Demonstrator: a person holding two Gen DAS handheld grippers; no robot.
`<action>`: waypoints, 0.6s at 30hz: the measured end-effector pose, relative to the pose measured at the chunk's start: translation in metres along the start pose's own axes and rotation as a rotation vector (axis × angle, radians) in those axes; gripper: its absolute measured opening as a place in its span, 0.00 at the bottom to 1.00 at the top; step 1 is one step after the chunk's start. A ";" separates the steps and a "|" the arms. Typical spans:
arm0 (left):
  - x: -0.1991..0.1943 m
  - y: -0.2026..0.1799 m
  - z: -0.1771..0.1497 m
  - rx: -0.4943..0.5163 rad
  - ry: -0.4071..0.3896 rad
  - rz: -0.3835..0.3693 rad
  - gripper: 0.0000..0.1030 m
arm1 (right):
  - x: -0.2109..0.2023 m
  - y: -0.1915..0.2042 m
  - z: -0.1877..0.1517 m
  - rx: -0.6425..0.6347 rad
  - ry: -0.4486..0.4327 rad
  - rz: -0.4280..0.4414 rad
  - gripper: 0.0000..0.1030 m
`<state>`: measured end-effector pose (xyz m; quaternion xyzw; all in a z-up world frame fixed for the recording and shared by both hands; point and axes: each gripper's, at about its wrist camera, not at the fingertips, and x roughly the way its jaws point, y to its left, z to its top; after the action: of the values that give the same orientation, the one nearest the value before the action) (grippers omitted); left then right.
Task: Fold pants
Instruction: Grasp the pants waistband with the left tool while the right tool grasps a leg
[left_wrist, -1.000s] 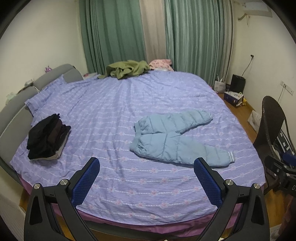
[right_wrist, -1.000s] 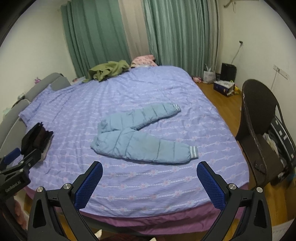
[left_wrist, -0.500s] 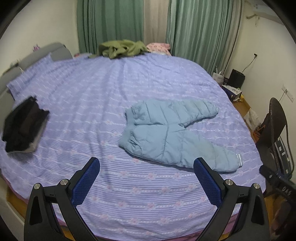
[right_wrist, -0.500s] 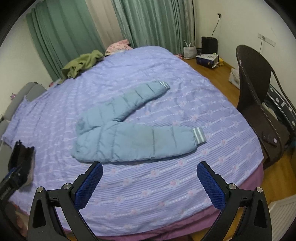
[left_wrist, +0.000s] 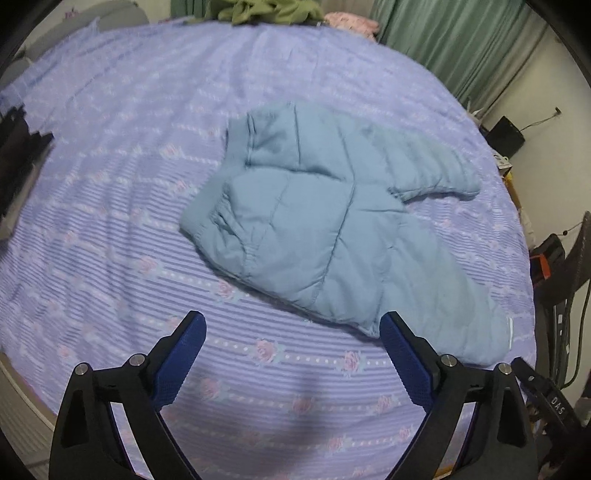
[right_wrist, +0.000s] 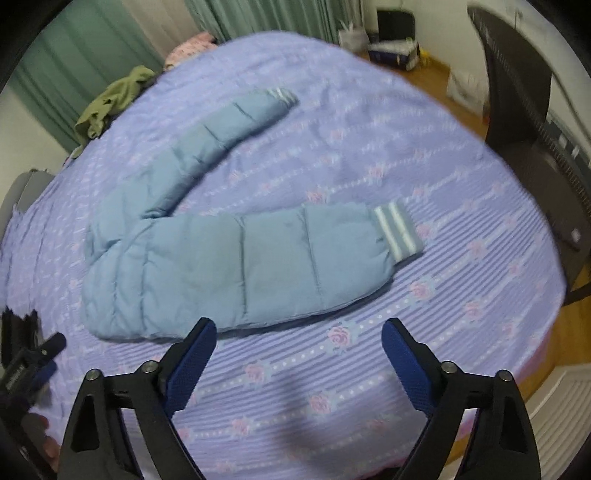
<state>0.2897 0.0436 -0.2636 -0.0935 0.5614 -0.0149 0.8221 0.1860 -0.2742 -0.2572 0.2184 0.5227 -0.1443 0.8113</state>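
Observation:
Light blue quilted pants (left_wrist: 314, 221) lie flat on the purple bedspread (left_wrist: 110, 147), legs spread apart in a V. In the right wrist view the pants (right_wrist: 229, 254) show striped cuffs, the near leg pointing right. My left gripper (left_wrist: 291, 347) is open and empty, hovering just before the waist end. My right gripper (right_wrist: 299, 347) is open and empty, just in front of the near leg. Neither touches the pants.
A pile of dark folded clothes (left_wrist: 18, 155) sits at the bed's left edge. Green clothing (left_wrist: 269, 9) and a pink item (left_wrist: 351, 24) lie at the far end. A dark wicker chair (right_wrist: 524, 110) stands right of the bed, with boxes (right_wrist: 395, 51) on the wooden floor.
Both grippers have moved forward and down toward the pants, which now fill much more of each view. The jaws stay open. The pants have not moved.

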 end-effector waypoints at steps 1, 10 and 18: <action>0.008 -0.001 0.002 -0.006 0.010 -0.001 0.93 | 0.010 -0.003 0.002 0.023 0.017 0.013 0.87; 0.068 -0.004 0.014 -0.074 0.093 -0.008 0.90 | 0.076 -0.024 0.004 0.286 0.144 0.112 0.76; 0.105 -0.003 0.021 -0.124 0.176 -0.080 0.79 | 0.104 -0.026 0.005 0.358 0.157 0.119 0.68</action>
<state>0.3484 0.0304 -0.3517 -0.1646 0.6272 -0.0210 0.7610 0.2205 -0.2996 -0.3555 0.4003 0.5366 -0.1694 0.7232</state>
